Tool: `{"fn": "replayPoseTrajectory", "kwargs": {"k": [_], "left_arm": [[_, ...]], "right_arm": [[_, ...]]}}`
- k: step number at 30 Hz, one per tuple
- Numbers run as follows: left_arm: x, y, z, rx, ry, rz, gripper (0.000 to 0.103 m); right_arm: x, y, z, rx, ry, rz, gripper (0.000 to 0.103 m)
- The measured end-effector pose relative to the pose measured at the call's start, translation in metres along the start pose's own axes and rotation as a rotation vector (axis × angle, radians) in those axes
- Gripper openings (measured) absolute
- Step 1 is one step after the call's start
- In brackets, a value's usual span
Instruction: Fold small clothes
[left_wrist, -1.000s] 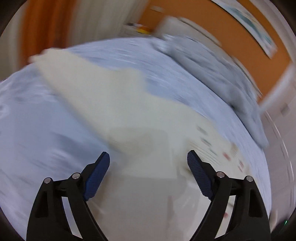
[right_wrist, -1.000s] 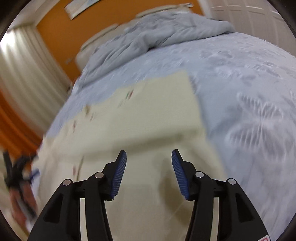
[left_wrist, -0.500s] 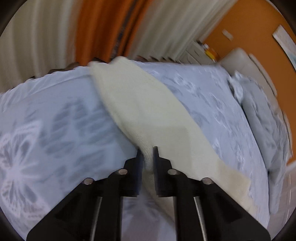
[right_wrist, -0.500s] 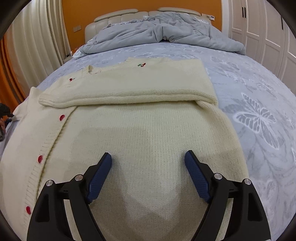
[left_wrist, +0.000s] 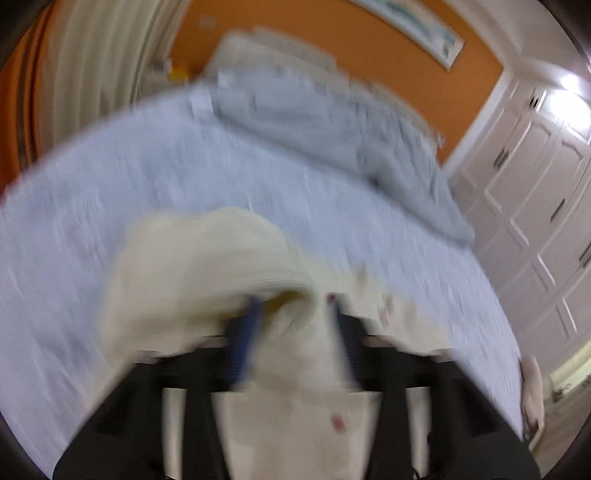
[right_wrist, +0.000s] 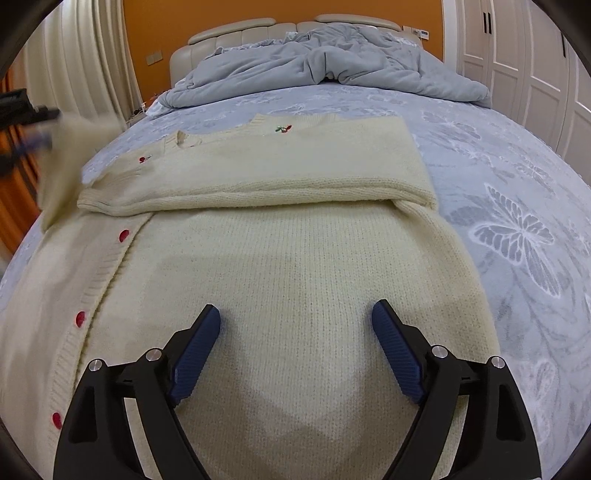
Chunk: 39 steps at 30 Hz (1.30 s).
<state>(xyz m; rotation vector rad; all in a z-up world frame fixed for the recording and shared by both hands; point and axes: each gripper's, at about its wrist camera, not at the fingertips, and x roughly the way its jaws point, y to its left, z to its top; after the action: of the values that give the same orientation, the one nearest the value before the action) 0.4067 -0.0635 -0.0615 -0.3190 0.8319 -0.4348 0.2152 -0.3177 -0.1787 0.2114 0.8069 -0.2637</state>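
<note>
A: Change since half a second back: the left gripper (left_wrist: 291, 317) had its jaws nipped on the sleeve edge low on the bed; now a bunch of cream knit rides between the blue pads, lifted, lower centre of the left view. The frame is badly smeared, so how firmly it grips I cannot tell.

B: Right side?

A: The right gripper (right_wrist: 295, 350) is unchanged, jaws wide, holding nothing, hovering over the cardigan (right_wrist: 288, 266) body at lower centre. One sleeve (right_wrist: 258, 173) already lies folded across the chest, mid-frame. At the left edge of that view, the left gripper appears as a dark blur with pale knit trailing.

B: Meaning?

A: My judgement: the second sleeve is being carried over the body, with one sleeve fold done and the lengthwise folds still to come.

B: Surface, room?

A: Pale blue bedsheet (right_wrist: 517, 229) with a butterfly print, a grey duvet (right_wrist: 325, 70) heaped at upper centre by the headboard (right_wrist: 240, 33), an orange wall, curtains at left, and white wardrobe doors (right_wrist: 517, 44) at right.
</note>
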Motion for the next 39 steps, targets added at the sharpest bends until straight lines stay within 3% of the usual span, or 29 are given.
{"fn": "replayPoseTrajectory", "kwargs": {"k": [3, 6, 8, 10, 12, 14, 17, 21, 24, 26, 27, 28, 29, 30, 32, 34, 35, 36, 37, 39], "left_arm": [[0.011, 0.012, -0.052, -0.128, 0.084, -0.015, 0.067], [0.005, 0.058, -0.066, -0.288, 0.083, -0.016, 0.067], [-0.006, 0.083, -0.071, -0.346, 0.046, 0.026, 0.074], [-0.020, 0.097, -0.089, -0.353, 0.020, 0.072, 0.074], [-0.028, 0.109, -0.100, -0.283, -0.033, 0.015, 0.066], [-0.024, 0.094, -0.110, -0.149, -0.061, 0.040, 0.066], [-0.022, 0.096, -0.111, -0.164, -0.083, 0.014, 0.070], [-0.026, 0.106, -0.116, -0.180, -0.107, -0.027, 0.070], [-0.032, 0.104, -0.124, -0.154, -0.111, -0.010, 0.071], [-0.030, 0.104, -0.124, -0.148, -0.113, -0.011, 0.072], [-0.030, 0.105, -0.124, -0.148, -0.115, -0.016, 0.072], [-0.030, 0.106, -0.126, -0.149, -0.116, -0.021, 0.073], [-0.030, 0.107, -0.126, -0.151, -0.118, -0.026, 0.073], [-0.030, 0.107, -0.127, -0.152, -0.119, -0.027, 0.073], [-0.030, 0.107, -0.127, -0.152, -0.120, -0.029, 0.073], [-0.030, 0.106, -0.128, -0.149, -0.118, -0.029, 0.074], [-0.030, 0.106, -0.128, -0.145, -0.117, -0.028, 0.075], [-0.030, 0.105, -0.127, -0.143, -0.116, -0.027, 0.075], [-0.029, 0.105, -0.127, -0.141, -0.114, -0.026, 0.076], [-0.029, 0.103, -0.125, -0.136, -0.108, -0.023, 0.078]], "right_arm": [[-0.001, -0.002, 0.000, 0.007, -0.001, 0.011, 0.083], [-0.001, -0.005, 0.001, 0.017, -0.002, 0.037, 0.085], [0.000, -0.006, 0.003, 0.022, 0.006, 0.051, 0.087], [-0.002, -0.002, 0.007, 0.011, 0.024, 0.031, 0.084], [-0.014, 0.015, 0.018, -0.041, -0.002, -0.011, 0.082], [-0.036, 0.046, 0.042, -0.101, -0.087, 0.076, 0.081], [-0.049, 0.111, 0.083, -0.279, -0.176, 0.117, 0.081], [-0.002, 0.194, 0.119, -0.463, -0.093, 0.173, 0.076], [0.049, 0.242, 0.123, -0.588, 0.006, 0.121, 0.075], [0.078, 0.258, 0.120, -0.618, 0.075, 0.083, 0.065], [0.088, 0.259, 0.122, -0.595, 0.110, 0.107, 0.047], [0.091, 0.256, 0.126, -0.549, 0.133, 0.155, 0.020], [0.088, 0.246, 0.136, -0.448, 0.155, 0.224, 0.012], [0.081, 0.235, 0.144, -0.372, 0.148, 0.263, 0.011], [0.057, 0.184, 0.167, -0.082, 0.082, 0.398, 0.011], [0.046, 0.108, 0.173, 0.221, 0.030, 0.461, 0.011], [0.047, 0.062, 0.162, 0.367, 0.021, 0.429, 0.011], [0.052, 0.032, 0.151, 0.430, 0.028, 0.359, 0.012], [0.060, 0.010, 0.137, 0.457, 0.061, 0.285, 0.014], [0.074, -0.017, 0.116, 0.491, 0.141, 0.228, 0.015]]}}
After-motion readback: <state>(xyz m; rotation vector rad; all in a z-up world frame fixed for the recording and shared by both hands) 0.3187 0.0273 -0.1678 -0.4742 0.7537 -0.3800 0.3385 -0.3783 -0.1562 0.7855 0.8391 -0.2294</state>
